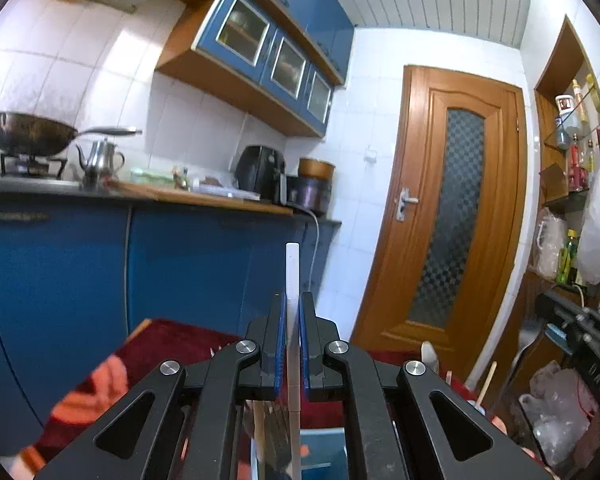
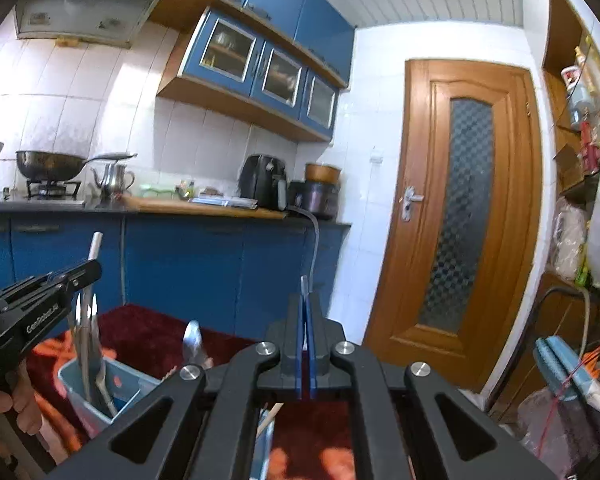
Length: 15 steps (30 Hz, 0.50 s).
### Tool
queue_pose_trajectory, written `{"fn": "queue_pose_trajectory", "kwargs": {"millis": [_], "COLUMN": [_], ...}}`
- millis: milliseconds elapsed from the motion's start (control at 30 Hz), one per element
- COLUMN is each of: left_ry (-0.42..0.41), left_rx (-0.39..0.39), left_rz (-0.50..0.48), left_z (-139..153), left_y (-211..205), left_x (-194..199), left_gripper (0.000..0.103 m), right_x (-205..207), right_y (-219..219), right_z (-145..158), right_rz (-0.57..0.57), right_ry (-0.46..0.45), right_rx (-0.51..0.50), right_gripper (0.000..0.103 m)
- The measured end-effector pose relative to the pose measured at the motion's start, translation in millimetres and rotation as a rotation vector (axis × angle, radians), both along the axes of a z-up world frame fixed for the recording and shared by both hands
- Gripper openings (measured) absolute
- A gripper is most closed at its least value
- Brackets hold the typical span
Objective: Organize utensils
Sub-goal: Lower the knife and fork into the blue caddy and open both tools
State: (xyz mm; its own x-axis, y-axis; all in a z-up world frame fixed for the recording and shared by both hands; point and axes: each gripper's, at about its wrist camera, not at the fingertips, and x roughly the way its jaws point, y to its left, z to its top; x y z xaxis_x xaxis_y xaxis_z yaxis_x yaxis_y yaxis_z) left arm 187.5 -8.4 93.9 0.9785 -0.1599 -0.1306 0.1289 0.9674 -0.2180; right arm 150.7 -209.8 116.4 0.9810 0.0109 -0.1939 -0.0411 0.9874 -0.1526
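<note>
Left gripper point(image 1: 292, 344): jaws drawn in on a white-handled utensil point(image 1: 292, 280), held upright with the handle rising above the fingertips and the shaft running down between the blue pads point(image 1: 281, 344). In the right wrist view the same gripper point(image 2: 85, 270) is seen at left, above a pale blue utensil holder point(image 2: 120, 390), the white handle point(image 2: 95, 246) slightly tilted and the lower end reaching down into the holder.

Right gripper point(image 2: 305, 344): jaws nearly closed on a thin, flat, grey utensil handle point(image 2: 305, 285) whose tip shows just above the fingertips; the rest is hidden behind the gripper body, so its kind cannot be told.

Utensil holder: stands on a dark red patterned cloth point(image 2: 148, 328); metal pieces already stand in it. A spoon point(image 2: 192, 342) stands just right of it; whether it is in another compartment cannot be told.

Key relation: the holder lies directly beneath the left gripper, and to the lower left of the right gripper. The long axis of the white-handled piece is near vertical, roughly aligned with the holder's opening. The left hand is judged the nearer, and its piece appears ready for release; the right piece would then need carrying leftward and down.

Other items noted: blue base cabinets point(image 2: 204, 264) and a wooden door point(image 2: 464, 216) behind.
</note>
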Motion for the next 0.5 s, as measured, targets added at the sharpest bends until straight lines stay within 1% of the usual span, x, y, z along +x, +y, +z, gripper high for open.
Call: {"fn": "queue_pose_trajectory", "kwargs": {"millis": [133,200,300,333,367,400,433,467,500], "left_ry": [0.024,0.021,0.016,0.020,0.030,0.038,0.036,0.039,0.042], "left_rx": [0.005,0.018,0.016,0.019,0.021,0.022,0.026,0.031,0.036], "left_rz": [-0.002,0.002,-0.004,-0.006,-0.016,-0.029,-0.032,-0.031,-0.032], "left_z": [-7.4,-9.0,-9.3,-8.0,-7.0,-6.2,-5.2,-4.1,-2.8], "left_y": [-0.1,-0.1,-0.7,-1.3,-1.9,-2.2,-3.1,-3.6,-4.2], "left_x": [-2.0,-5.7,-11.6,-12.3,-12.7,-13.1,-15.6,-17.0,-19.4], "left_gripper": [0.006,0.006,0.007,0.010,0.018,0.022,0.025,0.031,0.032], "right_x": [3.9,4.5,5.9,6.5,6.1,4.7,3.2,0.7,-2.4], "right_y": [2.9,3.1,2.0,1.5,0.8,-0.1,0.0,-0.6,-1.2], "right_z": [-13.4,-20.6,-27.9,-28.4,-28.9,-28.8,-28.2,-26.5,-24.1], "right_rz": [0.039,0.064,0.108,0.126,0.139,0.142,0.143,0.145,0.147], "right_ry": [0.051,0.087,0.135,0.148,0.159,0.163,0.163,0.159,0.152], "right_rx": [0.015,0.032,0.066,0.080,0.093,0.107,0.111,0.115,0.119], "right_gripper": [0.004,0.004,0.004,0.005,0.008,0.009,0.014,0.016,0.016]}}
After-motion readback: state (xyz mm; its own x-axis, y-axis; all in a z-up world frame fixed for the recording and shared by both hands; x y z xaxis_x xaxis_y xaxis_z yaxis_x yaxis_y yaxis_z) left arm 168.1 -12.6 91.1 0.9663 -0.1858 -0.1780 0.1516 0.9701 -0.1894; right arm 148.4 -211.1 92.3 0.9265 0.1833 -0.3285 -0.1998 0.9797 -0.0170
